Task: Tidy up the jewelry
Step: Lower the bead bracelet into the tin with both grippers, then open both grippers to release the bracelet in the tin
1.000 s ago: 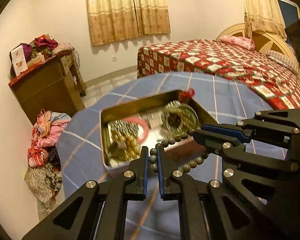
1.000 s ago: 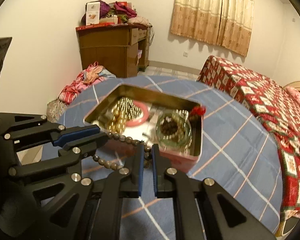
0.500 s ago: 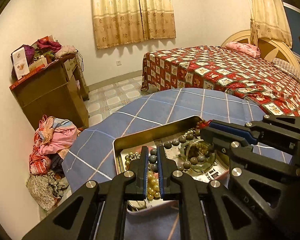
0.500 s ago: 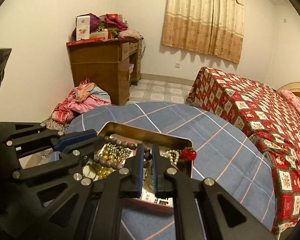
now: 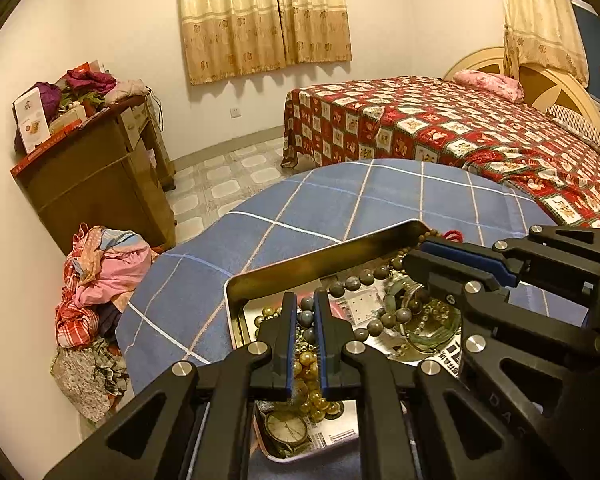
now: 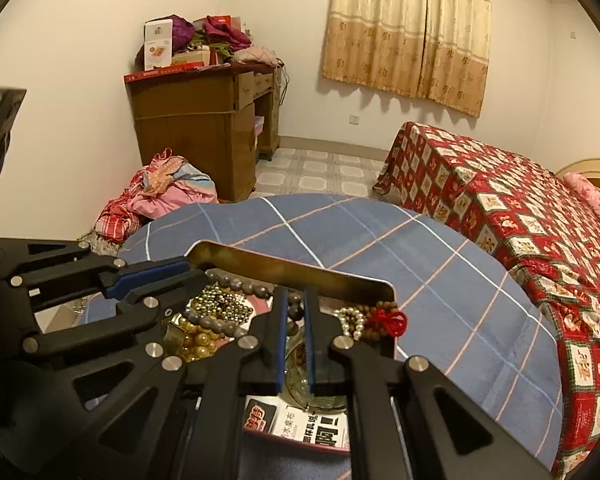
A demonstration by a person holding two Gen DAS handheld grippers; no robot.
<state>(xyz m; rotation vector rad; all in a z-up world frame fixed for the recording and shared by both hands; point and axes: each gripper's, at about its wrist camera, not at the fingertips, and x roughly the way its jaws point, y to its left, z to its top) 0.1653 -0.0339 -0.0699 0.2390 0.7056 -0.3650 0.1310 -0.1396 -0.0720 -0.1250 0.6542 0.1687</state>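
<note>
Lowered since a second ago, both grippers and the strand between them: then held up in front of the tin, now down inside its walls. Left gripper nearly closed, pinching the grey bead bracelet between blue-lined fingertips; same strand seen from the other side, gripped by the right gripper, jaws narrowed onto dark beads of the bracelet. Strand stretched in a loop from one tool to the other, sagging over the contents of the metal tin. Tin set on a round table covered with a blue checked cloth, far wall of the tin raised behind the beads.

Inside the tin: gold pearl beads directly under the left fingers, a wristwatch at the near edge, a green glass dish under the right-hand part of the strand, printed paper lining the bottom. From the right wrist view: small metallic beads beside gold pearls, a wooden bead string with a red tassel knot draped over the tin's right corner.

Beyond the table: bed with a red patterned cover, wooden cabinet piled with clothes and boxes, heap of clothing on the floor, beige curtains.
</note>
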